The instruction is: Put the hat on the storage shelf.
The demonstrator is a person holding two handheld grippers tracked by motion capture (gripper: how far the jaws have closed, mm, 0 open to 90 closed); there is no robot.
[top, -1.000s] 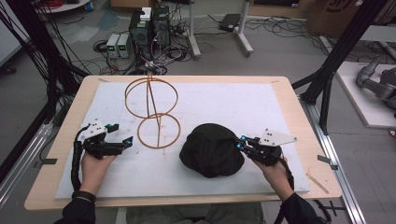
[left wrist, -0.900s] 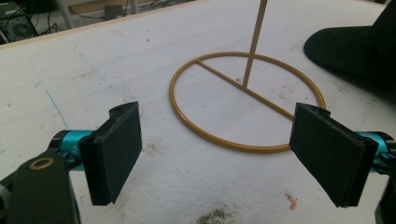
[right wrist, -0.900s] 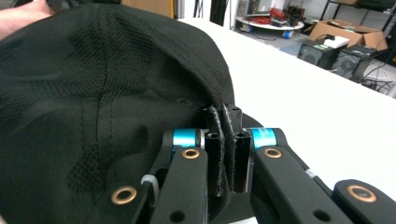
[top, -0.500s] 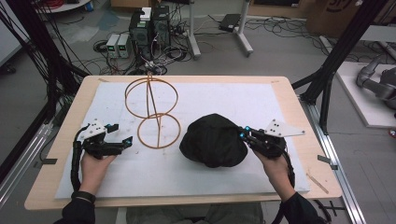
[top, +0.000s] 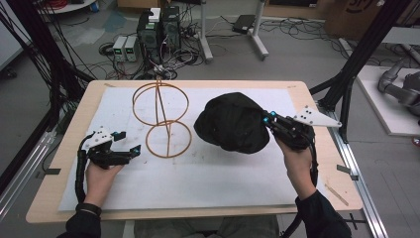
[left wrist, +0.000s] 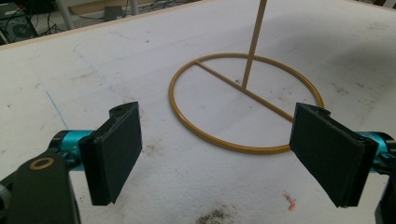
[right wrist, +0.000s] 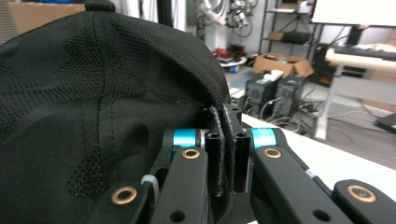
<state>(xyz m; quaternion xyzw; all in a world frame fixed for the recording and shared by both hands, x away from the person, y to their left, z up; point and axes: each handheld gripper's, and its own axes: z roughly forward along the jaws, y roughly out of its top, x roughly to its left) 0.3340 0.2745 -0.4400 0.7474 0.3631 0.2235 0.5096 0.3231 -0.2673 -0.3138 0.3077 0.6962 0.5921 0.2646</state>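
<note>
While the right gripper (top: 270, 121) pinches the edge of a black mesh-panel cap (top: 232, 122), the cap hangs lifted off the surface (top: 208, 183), crown up, just right of the gold wire stand (top: 162, 118). Right gripper view: the two pads are pressed together w/ a fold of the cap's fabric (right wrist: 93, 107) between them, button of the crown at the top of frame.

Stand = upright post w/ a ring base lying flat on the white sheet and a second ring higher up the post. It sits btwn the two hands, nearer the far edge than either of them.

Left gripper (top: 128, 145) rests low on the sheet, near-left of the ring base, jaws spread wide, holding nothing. Left gripper view looks straight thru its gap at the ring base (left wrist: 243, 105) and the post rising from the crossbar.

Key relation, as a guess w/o a stated task: cap prob goes onto the stand. Stand top lies to the left of the cap, roughly level w/ it in the high view, so the right hand is the one carrying and would travel left toward the post. Cap opening faces down, which suits dropping it over the upper ring. Left gripper is nearer the base and could steady it. Risk: cap brim side can't be told from here, so alignment on the ring is uncertain.
</note>
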